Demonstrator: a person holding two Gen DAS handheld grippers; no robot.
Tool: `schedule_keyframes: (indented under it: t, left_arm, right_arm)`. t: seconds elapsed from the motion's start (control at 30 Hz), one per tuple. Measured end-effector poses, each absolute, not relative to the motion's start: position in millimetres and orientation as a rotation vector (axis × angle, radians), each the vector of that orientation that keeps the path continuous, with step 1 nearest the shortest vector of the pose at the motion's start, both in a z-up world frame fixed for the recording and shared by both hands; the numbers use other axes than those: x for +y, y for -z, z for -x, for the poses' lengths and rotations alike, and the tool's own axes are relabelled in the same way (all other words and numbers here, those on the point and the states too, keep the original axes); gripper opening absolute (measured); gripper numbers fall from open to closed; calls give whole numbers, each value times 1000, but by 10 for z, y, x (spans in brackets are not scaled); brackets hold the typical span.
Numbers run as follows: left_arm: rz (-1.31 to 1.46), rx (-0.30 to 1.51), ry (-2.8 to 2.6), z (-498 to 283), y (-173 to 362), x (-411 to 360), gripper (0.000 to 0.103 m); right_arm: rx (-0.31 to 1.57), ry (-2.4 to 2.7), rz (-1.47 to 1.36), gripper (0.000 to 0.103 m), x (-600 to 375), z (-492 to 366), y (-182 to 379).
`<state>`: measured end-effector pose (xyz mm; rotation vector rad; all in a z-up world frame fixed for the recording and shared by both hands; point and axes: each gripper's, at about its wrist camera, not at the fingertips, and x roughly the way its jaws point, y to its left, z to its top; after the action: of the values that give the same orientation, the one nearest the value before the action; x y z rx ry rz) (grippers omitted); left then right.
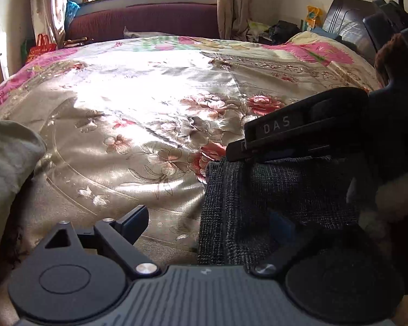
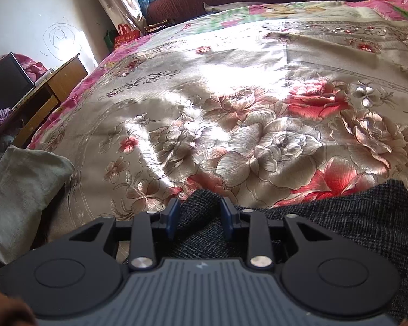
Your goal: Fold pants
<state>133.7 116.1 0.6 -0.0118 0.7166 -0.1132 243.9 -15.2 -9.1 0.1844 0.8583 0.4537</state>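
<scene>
The dark grey checked pants [image 2: 340, 212] lie at the near edge of the bed, mostly on the right. A bunched fold of them [image 2: 201, 209] fills the gap between the blue pads [image 2: 174, 214] of my right gripper [image 2: 200, 213], which is shut on it. From the left wrist view that right gripper [image 1: 236, 150] shows side-on, with the pants [image 1: 258, 198] hanging down from its tips. My left gripper [image 1: 206, 222] stands wide open just below and left of it. Its left finger [image 1: 133, 222] is over the bedspread, and its right finger is mostly hidden against the pants.
A shiny floral bedspread [image 2: 258, 108] covers the bed. A grey-green cloth [image 2: 27, 179] lies at the near left corner. A wooden desk [image 2: 57, 81] stands left of the bed, a dark red sofa [image 1: 144, 19] behind it. A fluffy white cuff [image 1: 389, 198] is at the right.
</scene>
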Motion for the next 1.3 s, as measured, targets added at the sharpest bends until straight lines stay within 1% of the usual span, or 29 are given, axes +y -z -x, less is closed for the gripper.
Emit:
schedule_keyframes:
  t: [0.1, 0.23, 0.43, 0.7, 1.07, 1.3]
  left_arm:
    - [-56, 676, 61, -1219, -100, 1115, 103]
    - [-75, 725, 4, -1228, -53, 1108, 103]
    - [-162, 711, -45, -1132, -135, 940, 103]
    - [-110, 674, -59, -870, -344, 924, 103]
    - [-162, 657, -31, -544, -357, 621, 103]
    - [-204, 649, -1, -431, -345, 463, 103]
  right_arm:
    - [828, -467, -131, 36, -158, -2289, -64]
    - [818, -466, -96, 36, -223, -2117, -170]
    - [819, -431, -120, 37, -479, -1889, -242]
    - [792, -405, -108, 37, -705, -1590, -355]
    - [783, -381, -86, 38, -861, -1100, -303]
    - [787, -357, -100, 38, -976, -948, -266]
